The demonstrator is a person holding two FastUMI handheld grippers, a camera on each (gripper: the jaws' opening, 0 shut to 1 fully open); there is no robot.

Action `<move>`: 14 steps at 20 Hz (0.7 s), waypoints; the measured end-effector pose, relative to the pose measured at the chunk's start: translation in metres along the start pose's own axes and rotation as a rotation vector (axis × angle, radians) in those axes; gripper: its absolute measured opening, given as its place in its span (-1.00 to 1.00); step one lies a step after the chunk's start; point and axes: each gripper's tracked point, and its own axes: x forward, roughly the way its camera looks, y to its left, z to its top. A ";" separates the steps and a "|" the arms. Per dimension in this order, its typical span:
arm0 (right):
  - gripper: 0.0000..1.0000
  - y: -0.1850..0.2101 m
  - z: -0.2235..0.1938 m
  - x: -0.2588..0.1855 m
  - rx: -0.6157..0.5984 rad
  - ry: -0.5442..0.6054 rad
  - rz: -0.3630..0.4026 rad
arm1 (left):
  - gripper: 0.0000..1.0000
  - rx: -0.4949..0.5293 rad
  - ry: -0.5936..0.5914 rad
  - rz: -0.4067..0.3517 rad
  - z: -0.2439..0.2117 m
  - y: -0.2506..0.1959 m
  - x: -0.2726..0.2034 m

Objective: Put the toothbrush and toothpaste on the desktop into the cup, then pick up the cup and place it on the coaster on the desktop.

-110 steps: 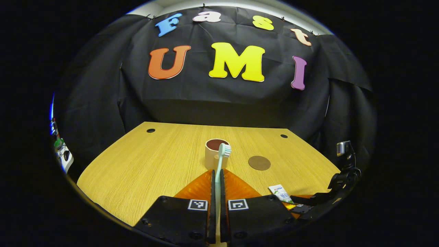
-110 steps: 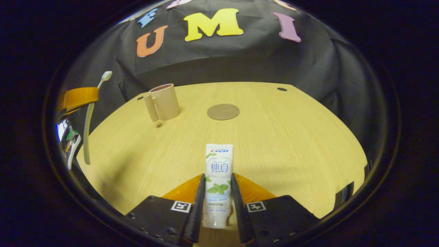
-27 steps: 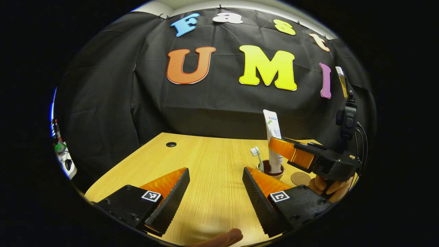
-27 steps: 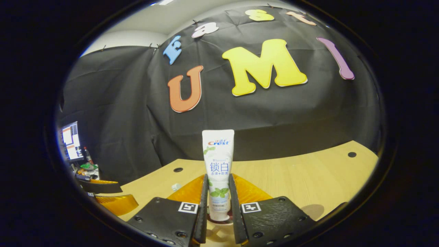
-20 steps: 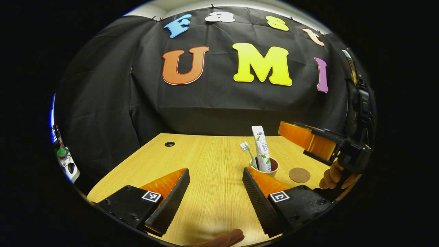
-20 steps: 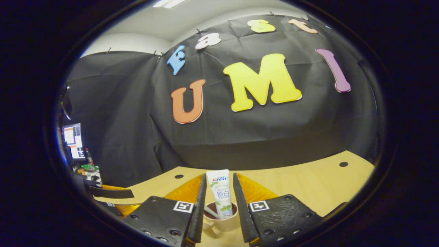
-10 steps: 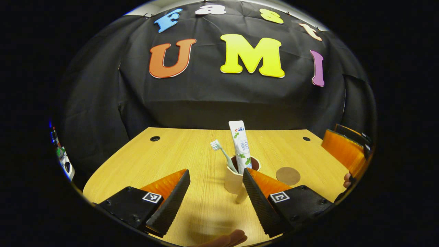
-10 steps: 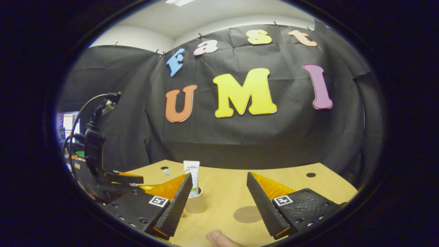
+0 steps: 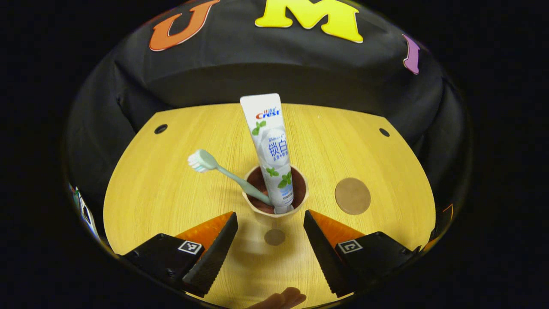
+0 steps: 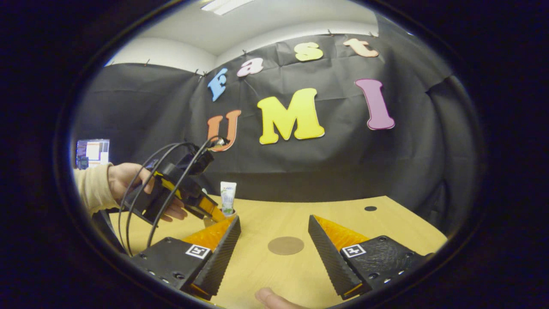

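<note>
In the left gripper view my left gripper (image 9: 270,240) hangs above the cup (image 9: 275,191), its fingers (image 9: 214,251) spread wide and holding nothing; the cup stands on the tabletop (image 9: 171,189) just ahead of the gap between them, its handle (image 9: 274,237) pointing toward me; the toothpaste (image 9: 270,150) stands nearly upright in the cup, and the toothbrush (image 9: 227,174) leans out to the left with its bristle head over the rim; the coaster (image 9: 352,196) lies bare on the tabletop to the right of the cup, apart from it.

In the right gripper view my right gripper (image 10: 274,249) is also spread wide and empty above the tabletop (image 10: 386,219); the coaster (image 10: 285,245) lies between its fingers (image 10: 223,253), farther off; off to the left my left hand (image 10: 128,180) holds the left gripper (image 10: 184,193) tilted down by the toothpaste (image 10: 227,197), whose top stands up behind it.
</note>
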 end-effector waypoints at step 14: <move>0.90 -0.043 -0.006 0.004 0.029 -0.018 -0.075 | -0.35 0.070 0.304 0.050 -0.022 -0.017 0.026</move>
